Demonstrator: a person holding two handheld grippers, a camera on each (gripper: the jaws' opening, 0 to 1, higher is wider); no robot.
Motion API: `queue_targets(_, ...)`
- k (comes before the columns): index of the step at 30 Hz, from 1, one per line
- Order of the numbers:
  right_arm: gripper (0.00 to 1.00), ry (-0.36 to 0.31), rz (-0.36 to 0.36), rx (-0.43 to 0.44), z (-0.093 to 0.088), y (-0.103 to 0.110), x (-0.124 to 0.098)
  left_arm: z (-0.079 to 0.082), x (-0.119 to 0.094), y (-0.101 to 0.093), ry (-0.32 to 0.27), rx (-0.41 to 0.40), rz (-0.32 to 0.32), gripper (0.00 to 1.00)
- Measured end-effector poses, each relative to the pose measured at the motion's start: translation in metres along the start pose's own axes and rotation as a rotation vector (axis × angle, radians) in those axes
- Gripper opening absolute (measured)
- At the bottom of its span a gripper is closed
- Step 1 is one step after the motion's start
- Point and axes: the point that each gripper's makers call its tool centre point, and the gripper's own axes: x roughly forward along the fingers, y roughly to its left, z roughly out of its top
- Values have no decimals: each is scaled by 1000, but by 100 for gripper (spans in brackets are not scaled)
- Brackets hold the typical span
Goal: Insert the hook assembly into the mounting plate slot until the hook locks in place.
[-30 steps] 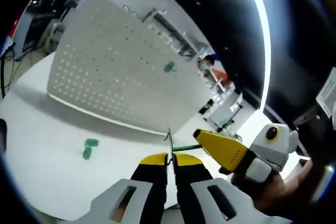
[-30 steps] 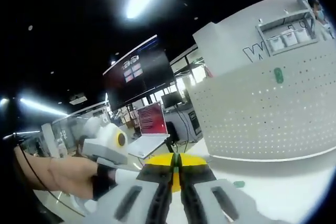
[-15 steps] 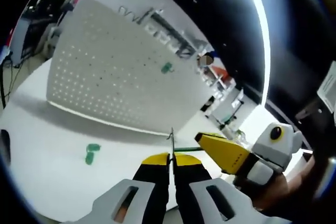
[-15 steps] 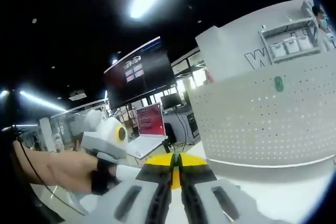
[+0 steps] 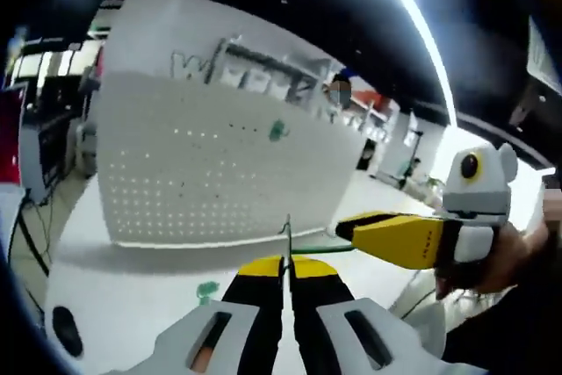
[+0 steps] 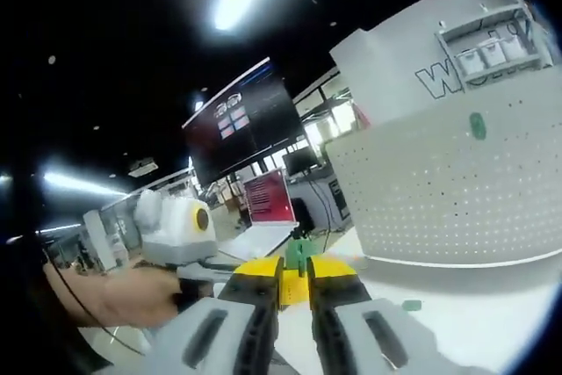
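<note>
Since the earlier frames the right gripper has let a green piece come up between its tips, where none showed before.

In the left gripper view, the left gripper [image 5: 286, 263] has its jaws pressed together on a thin metal hook [image 5: 286, 233], whose green rod [image 5: 314, 250] runs toward the right gripper [image 5: 386, 236]. A white pegboard [image 5: 219, 173] stands along the bench's [image 5: 132, 296] far edge, bearing a green clip [image 5: 277, 131]; another green piece [image 5: 207, 289] lies on the bench.

In the right gripper view, the right gripper [image 6: 297, 271] pinches the green part [image 6: 299, 256], jaws slightly apart around it. The pegboard [image 6: 457, 186] stands at right.
</note>
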Motion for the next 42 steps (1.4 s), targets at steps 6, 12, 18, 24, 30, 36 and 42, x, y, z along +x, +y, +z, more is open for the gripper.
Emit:
queue_targets(6, 9, -19, -1, 22, 4, 2, 1, 12, -1, -8, -16, 175, 15, 1)
queue_targets(12, 8, -33, -4, 57, 6, 2, 3, 22, -1, -9, -55, 212, 24, 1)
queue_targets(18, 5, -71, -3, 45, 16, 3, 1, 34, -1, -13, -86, 310, 43, 1)
queue_targets(24, 2, -103, -8, 29, 23, 1, 1, 41, 2, -11, -80, 284, 45, 1)
queue_targets(30, 1, -89, -31, 67, 19, -3, 5, 35, 5, -4, -60, 188, 26, 2)
queue_targets(36, 0, -35, -29, 82, 6, -8, 4, 19, 9, -4, -14, 172, -2, 5)
queue_targets(42, 0, -16, -43, 81, 2, -15, 2, 12, 10, -1, -1, 98, -24, 19)
